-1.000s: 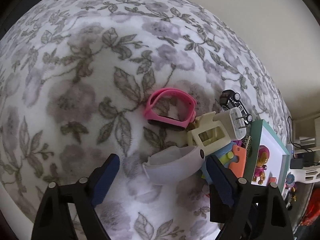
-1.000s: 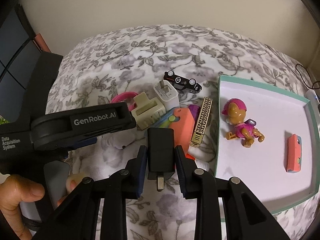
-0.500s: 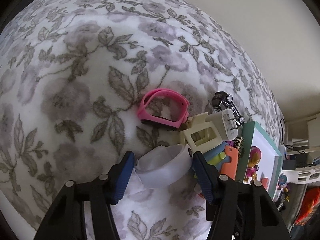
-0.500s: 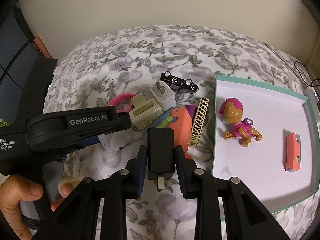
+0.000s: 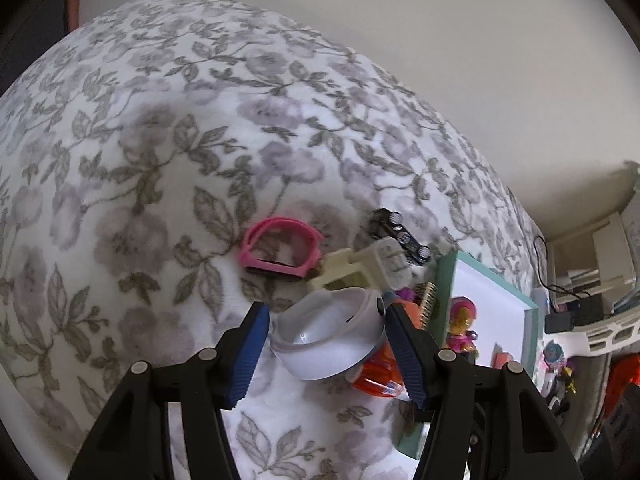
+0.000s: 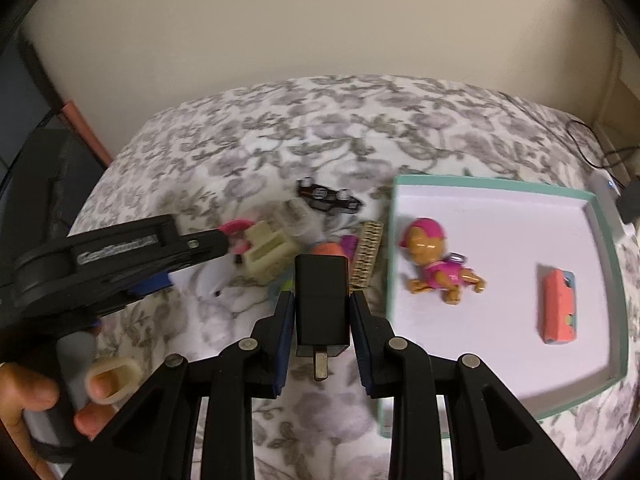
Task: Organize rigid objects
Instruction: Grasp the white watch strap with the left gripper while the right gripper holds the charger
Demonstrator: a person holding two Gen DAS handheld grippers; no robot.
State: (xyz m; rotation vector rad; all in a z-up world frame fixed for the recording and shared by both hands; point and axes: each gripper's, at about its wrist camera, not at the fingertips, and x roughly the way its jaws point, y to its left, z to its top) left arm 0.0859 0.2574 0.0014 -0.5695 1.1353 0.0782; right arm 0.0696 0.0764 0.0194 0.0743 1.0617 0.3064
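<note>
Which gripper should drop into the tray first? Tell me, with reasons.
Right, probably. The right gripper holds the black charger beside the tray. The left gripper, holding the white band, sits farther away behind the pile.

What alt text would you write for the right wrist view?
The right claw grips a black charger above a flowered blanket. To its right, a green-rimmed tray holds a toy pup and an orange block; the left claw reaches into clutter.
</note>
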